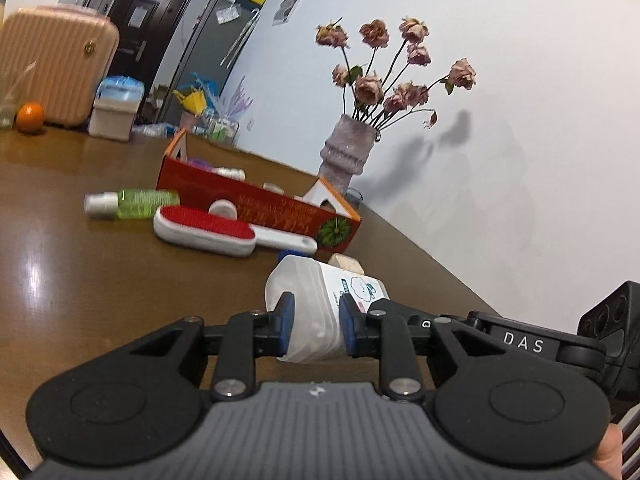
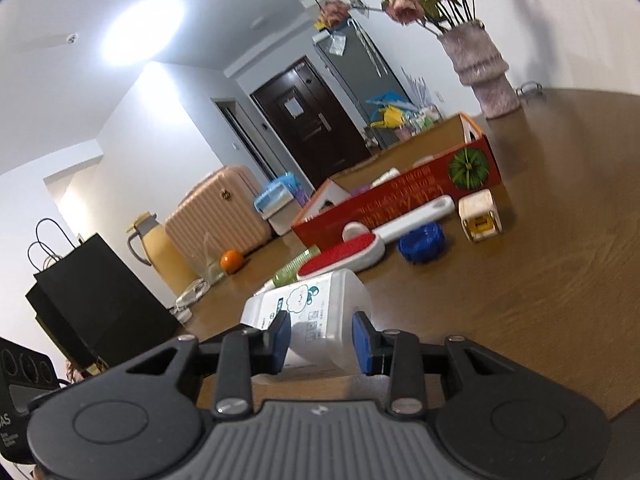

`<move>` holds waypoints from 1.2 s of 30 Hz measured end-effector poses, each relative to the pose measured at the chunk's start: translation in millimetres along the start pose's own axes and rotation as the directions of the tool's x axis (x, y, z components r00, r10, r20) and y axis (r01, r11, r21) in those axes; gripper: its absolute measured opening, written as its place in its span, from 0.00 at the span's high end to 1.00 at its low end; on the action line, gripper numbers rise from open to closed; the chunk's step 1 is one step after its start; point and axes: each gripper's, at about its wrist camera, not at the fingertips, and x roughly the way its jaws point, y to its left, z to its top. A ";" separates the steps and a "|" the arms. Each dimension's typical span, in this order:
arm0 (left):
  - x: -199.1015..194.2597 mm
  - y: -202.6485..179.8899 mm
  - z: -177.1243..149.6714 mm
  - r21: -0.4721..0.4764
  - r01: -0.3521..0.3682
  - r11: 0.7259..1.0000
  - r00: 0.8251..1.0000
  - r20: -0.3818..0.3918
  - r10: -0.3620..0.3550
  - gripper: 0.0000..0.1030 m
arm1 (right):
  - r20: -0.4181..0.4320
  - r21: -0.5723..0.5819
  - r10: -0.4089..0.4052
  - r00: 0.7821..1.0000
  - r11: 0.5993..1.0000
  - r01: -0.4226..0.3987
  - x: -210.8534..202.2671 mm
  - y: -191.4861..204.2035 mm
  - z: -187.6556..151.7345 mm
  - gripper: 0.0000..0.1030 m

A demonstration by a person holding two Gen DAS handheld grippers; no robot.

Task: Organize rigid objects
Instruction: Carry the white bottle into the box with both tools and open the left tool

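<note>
Between both sets of jaws, you clamp one translucent white bottle just above the tabletop: left gripper at its base, right gripper across its label. Pull unevenly and it could twist free, dropping short of the red box. Its cartoon label is unreadable; "DAS" shows on the right gripper.

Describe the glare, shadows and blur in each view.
Left wrist view: a light glares off the brown table; the dried flowers cast a soft grey shadow on the wall; edges bend from the fisheye. Right wrist view: the ceiling light is blown out white; the blue dish and flowers look smeared.
</note>
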 end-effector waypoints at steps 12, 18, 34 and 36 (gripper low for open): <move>81.2 -5.0 108.3 0.137 -0.059 0.989 0.994 0.104 0.045 0.77 | 0.112 -0.081 0.007 0.994 0.997 0.002 71.2 8.1 113.9 0.68; 171.3 22.8 170.6 0.130 -0.113 0.985 0.993 0.040 0.109 0.76 | 0.034 -0.040 0.006 0.999 0.999 -0.005 159.8 -16.4 181.8 0.68; 374.6 116.4 210.7 -0.019 -0.251 0.968 0.909 -0.348 0.229 0.76 | -0.379 0.191 -0.074 0.922 0.969 0.157 360.4 -130.1 249.3 0.68; 389.3 108.8 207.6 0.039 -0.277 0.960 0.896 -0.350 0.273 0.77 | -0.401 0.182 -0.101 0.910 0.965 0.187 369.5 -134.2 250.5 0.70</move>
